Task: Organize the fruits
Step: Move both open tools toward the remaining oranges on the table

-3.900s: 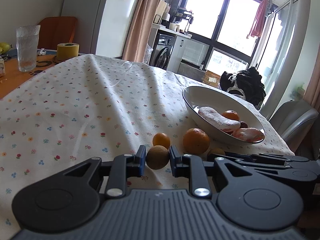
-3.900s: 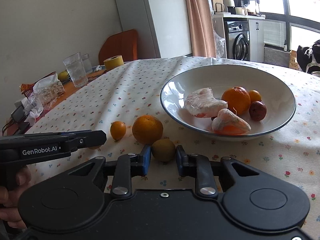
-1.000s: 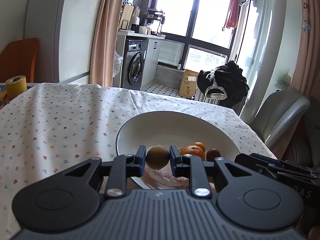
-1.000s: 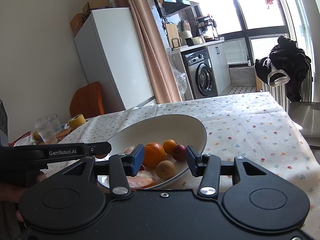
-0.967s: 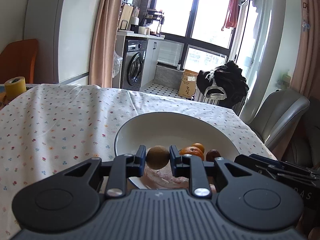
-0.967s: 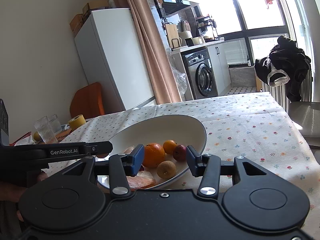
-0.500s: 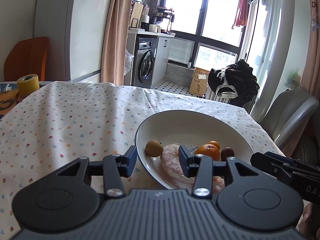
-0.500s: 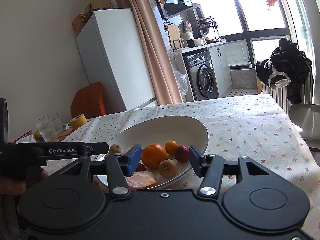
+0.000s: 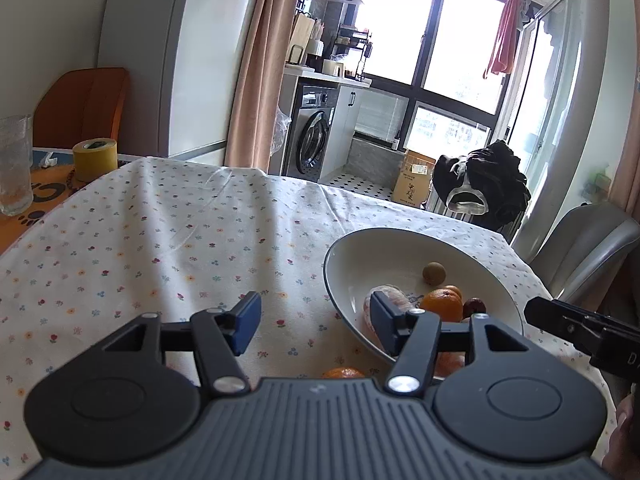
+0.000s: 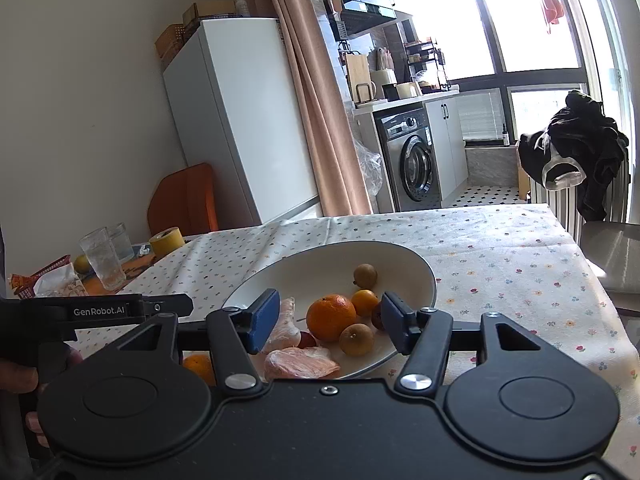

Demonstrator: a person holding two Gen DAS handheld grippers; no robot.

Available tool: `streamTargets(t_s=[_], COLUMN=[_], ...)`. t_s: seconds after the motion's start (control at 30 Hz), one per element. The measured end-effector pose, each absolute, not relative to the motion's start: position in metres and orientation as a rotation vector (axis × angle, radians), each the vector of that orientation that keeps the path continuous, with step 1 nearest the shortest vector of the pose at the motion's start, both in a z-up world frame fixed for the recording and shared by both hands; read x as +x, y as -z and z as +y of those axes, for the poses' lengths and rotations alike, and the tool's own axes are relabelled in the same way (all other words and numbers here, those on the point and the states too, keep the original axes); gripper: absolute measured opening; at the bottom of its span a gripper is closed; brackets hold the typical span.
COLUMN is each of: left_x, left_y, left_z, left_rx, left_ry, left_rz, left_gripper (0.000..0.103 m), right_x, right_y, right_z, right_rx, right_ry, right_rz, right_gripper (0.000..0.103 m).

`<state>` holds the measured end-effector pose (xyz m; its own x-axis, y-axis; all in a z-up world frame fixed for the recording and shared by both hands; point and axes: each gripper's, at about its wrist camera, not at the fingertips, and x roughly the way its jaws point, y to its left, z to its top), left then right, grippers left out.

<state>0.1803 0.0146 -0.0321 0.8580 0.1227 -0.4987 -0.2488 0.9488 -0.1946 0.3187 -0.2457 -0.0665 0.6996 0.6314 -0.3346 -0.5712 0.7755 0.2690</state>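
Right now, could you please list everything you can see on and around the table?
bowl: one, white, on the tablecloth
brown fruits: two, in the bowl
oranges: two in the bowl
orange: one on the tablecloth beside the bowl
peeled pieces: pinkish, in the bowl
red fruit: dark, in the bowl
tape: one, yellow, far table edge
glasses: two, clear, near tape
left hand-held gripper: open, empty
right hand-held gripper: open, empty
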Motion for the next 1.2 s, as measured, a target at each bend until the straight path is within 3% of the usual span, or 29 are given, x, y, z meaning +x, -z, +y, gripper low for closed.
streamTargets(t_s=[0.3,0.8,1.03,1.2], left_x=[0.156,0.119,0.108,0.102], left_y=[0.033,0.038,0.040,0.044], left_z=[0.035,0.049,0.052,0.056], left_rx=[-0.287,-0.312,-0.308,-0.310], left_ry=[-0.230,-0.257,-0.267,-0.279], left_rz=[0.487,0.497,0.501,0.514], left_gripper=[0.075,0.078,0.086,0.088], right_x=[0.302,0.278,0.263,0.260], right_y=[0.055,0.048,0.049,0.050], right_z=[-0.229,-0.201,-0.187,-0.182], right_rx=[0.114,0.066,0.038,0.030], right_ry=[-0.696,-0.757,-0.775,-0.779], right_rz=[0.418,0.424,0.429,0.445], right_gripper=[0.067,0.080,0.091,0.093])
